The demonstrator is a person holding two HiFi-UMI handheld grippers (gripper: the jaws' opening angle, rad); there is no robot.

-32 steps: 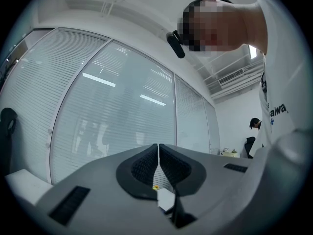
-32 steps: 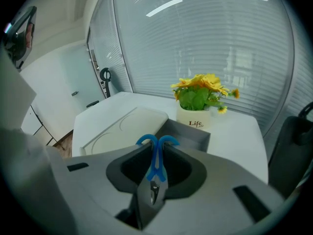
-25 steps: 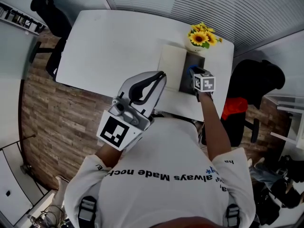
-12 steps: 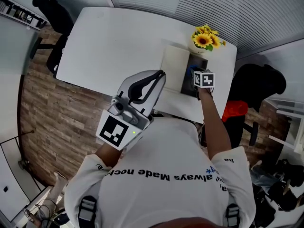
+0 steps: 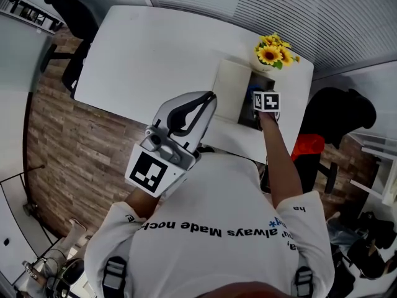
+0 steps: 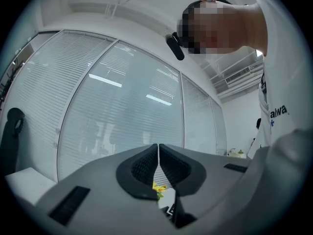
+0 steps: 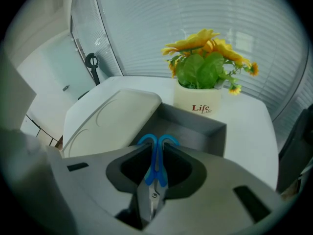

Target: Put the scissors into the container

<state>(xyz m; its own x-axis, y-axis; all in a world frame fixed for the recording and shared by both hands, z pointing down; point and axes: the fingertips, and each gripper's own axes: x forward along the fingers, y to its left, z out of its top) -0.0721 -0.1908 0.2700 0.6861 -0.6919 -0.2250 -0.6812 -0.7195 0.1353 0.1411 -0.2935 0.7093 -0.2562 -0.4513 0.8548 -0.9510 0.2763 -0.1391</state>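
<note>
Sunflower pot [image 5: 273, 53] on white table [image 5: 155, 48]

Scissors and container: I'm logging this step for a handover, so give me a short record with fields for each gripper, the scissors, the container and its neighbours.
right gripper: jaws shut on the scissors, blue handles pointing forward
left gripper: jaws together, empty, held near the person's chest
scissors: held over the container, not yet inside
container: dark grey, open, no contents visible
neighbours: cream lid at its left, flower pot beyond it
surface: white table
</note>
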